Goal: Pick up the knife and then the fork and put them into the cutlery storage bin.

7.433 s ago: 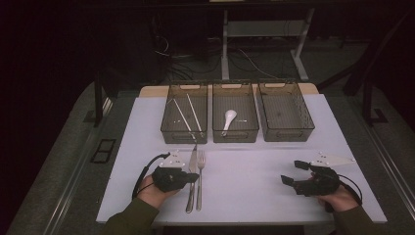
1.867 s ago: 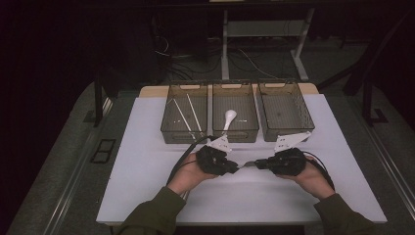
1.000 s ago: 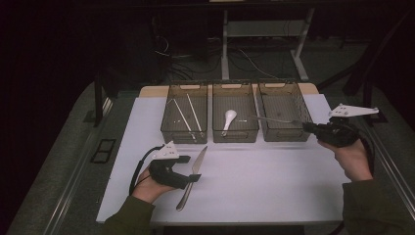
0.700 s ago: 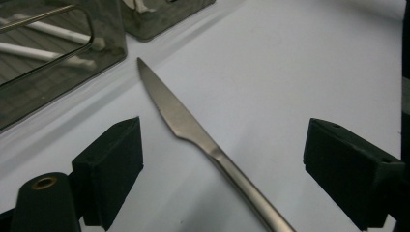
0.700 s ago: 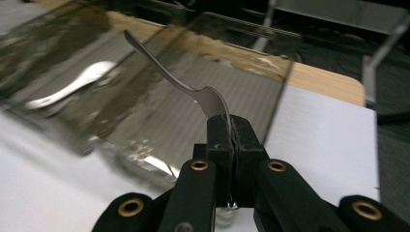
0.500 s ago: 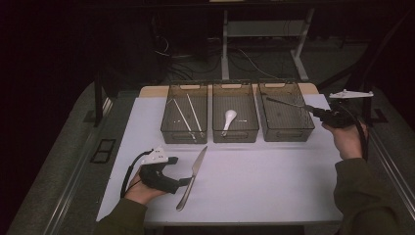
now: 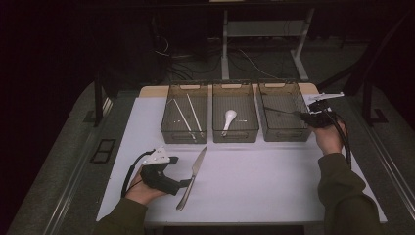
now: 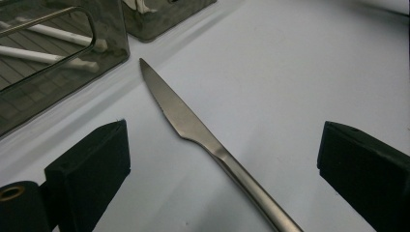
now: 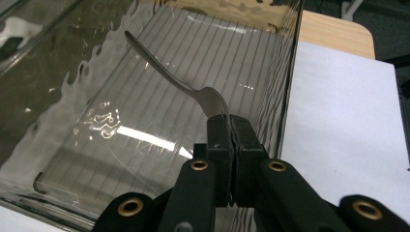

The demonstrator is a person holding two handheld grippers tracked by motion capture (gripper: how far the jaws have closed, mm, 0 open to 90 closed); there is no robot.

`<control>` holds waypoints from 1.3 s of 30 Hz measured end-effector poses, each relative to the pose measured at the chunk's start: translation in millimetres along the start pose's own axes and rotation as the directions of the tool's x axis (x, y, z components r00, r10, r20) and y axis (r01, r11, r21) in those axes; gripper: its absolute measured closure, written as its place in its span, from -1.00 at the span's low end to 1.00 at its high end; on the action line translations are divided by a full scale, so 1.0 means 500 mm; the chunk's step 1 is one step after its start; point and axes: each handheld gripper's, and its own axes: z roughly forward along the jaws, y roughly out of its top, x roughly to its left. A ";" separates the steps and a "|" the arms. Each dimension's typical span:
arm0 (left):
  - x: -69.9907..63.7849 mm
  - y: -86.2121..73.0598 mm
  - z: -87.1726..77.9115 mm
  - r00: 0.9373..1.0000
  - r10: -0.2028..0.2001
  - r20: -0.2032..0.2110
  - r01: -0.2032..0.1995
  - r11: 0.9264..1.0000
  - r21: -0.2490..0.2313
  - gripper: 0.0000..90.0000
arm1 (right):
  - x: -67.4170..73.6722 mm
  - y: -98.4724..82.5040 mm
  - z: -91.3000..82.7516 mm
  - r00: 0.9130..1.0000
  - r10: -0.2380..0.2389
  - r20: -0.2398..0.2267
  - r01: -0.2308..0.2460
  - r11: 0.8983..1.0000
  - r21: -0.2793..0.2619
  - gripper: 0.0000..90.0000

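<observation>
A steel table knife point(image 7: 192, 177) lies flat on the white table, its blade pointing toward the bins. My left gripper point(image 7: 182, 184) sits at its handle end. In the left gripper view the knife point(image 8: 193, 125) lies between the two black pads point(image 8: 92, 162) with neither touching it; the jaws have just been opening and the left gripper point(image 8: 225, 159) is open. My right gripper point(image 7: 304, 116) is shut on a metal fork point(image 7: 279, 111) and holds it over the right bin point(image 7: 284, 133). In the right gripper view the fork point(image 9: 164, 72) juts from the right gripper point(image 9: 227, 128) by its tine end, handle hanging above the bin floor.
Three smoky clear bins stand in a row at the back. The left bin point(image 7: 169, 129) holds white sticks point(image 7: 183, 115), and the middle bin point(image 7: 235, 134) holds a white spoon point(image 7: 228, 117). The right bin's wall point(image 9: 285, 96) is close beside the right gripper.
The right hand has moved left and down, bringing the fork over the right bin. The left gripper's jaws have widened around the knife, which stays flat on the table.
</observation>
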 end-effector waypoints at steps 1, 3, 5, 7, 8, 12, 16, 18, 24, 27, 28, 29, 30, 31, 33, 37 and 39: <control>0.000 0.000 0.000 1.000 0.000 0.001 0.000 1.000 0.000 -0.91 | 0.000 0.001 -0.002 1.000 0.004 -0.013 -0.004 1.000 -0.009 0.90; 0.000 0.000 0.000 1.000 0.000 0.000 0.000 1.000 0.000 -0.91 | 0.000 0.003 -0.007 0.999 0.006 -0.034 -0.007 1.000 -0.028 0.78; 0.000 0.001 0.000 1.000 0.001 0.000 -0.001 1.000 0.000 -0.91 | 0.000 0.004 -0.011 0.999 0.002 -0.038 -0.003 0.999 -0.036 0.73; 0.000 0.001 0.000 1.000 0.003 -0.001 -0.003 1.000 0.001 -0.91 | -0.005 0.003 -0.014 0.998 0.019 -0.057 -0.021 0.999 -0.045 0.59; -0.001 0.001 0.000 1.000 0.002 -0.002 -0.002 1.000 0.001 -0.91 | -0.007 0.003 -0.016 0.997 0.028 -0.068 -0.032 0.998 -0.051 0.50; 0.000 0.000 0.000 1.000 0.002 -0.003 -0.002 1.000 0.003 -0.90 | -0.011 0.000 -0.038 0.990 0.042 -0.137 -0.052 0.996 -0.076 0.08; 0.000 0.001 0.001 1.000 0.002 -0.022 -0.002 1.000 0.008 -0.84 | 0.006 -0.004 -0.080 0.983 -0.009 -0.184 -0.013 0.993 -0.120 -0.11; 0.001 0.001 0.000 0.999 -0.003 -0.032 0.003 1.000 0.008 -0.78 | 0.017 -0.010 -0.101 0.977 -0.032 -0.212 0.003 0.990 -0.139 -0.17; 0.003 0.003 -0.002 0.999 -0.003 -0.050 0.003 1.000 0.012 -0.57 | 0.057 -0.037 -0.146 0.949 -0.104 -0.297 0.046 0.979 -0.196 -0.31; 0.005 0.007 -0.001 0.999 -0.002 -0.053 0.003 1.000 0.015 -0.32 | 0.077 -0.057 -0.159 0.936 -0.135 -0.326 0.066 0.975 -0.213 -0.32; 0.006 0.009 0.000 0.999 -0.002 -0.051 0.002 1.000 0.016 -0.21 | 0.085 -0.064 -0.162 0.930 -0.141 -0.338 0.069 0.974 -0.218 -0.33; 0.007 0.011 0.003 0.999 0.000 -0.054 0.001 1.000 0.017 -0.12 | 0.092 -0.072 -0.164 0.925 -0.145 -0.351 0.069 0.973 -0.220 -0.34; 0.010 0.014 0.007 0.998 0.004 -0.058 -0.002 1.000 0.029 -0.03 | 0.100 -0.081 -0.166 0.920 -0.154 -0.361 0.076 0.972 -0.222 -0.34; 0.012 0.017 0.011 0.998 0.003 -0.057 -0.001 0.999 0.036 0.07 | 0.107 -0.090 -0.166 0.916 -0.159 -0.367 0.080 0.972 -0.221 -0.35; 0.018 0.024 0.021 0.997 0.010 -0.076 -0.006 0.999 0.052 0.26 | 0.123 -0.109 -0.166 0.908 -0.176 -0.381 0.094 0.970 -0.223 -0.39; 0.031 0.039 0.043 0.995 0.005 -0.099 0.002 0.998 0.067 0.67 | 0.148 -0.147 -0.164 0.888 -0.203 -0.412 0.115 0.966 -0.230 -0.43; 0.038 0.045 0.056 0.994 0.002 -0.106 0.008 0.996 0.091 0.82 | 0.157 -0.164 -0.161 0.885 -0.215 -0.412 0.125 0.964 -0.234 -0.45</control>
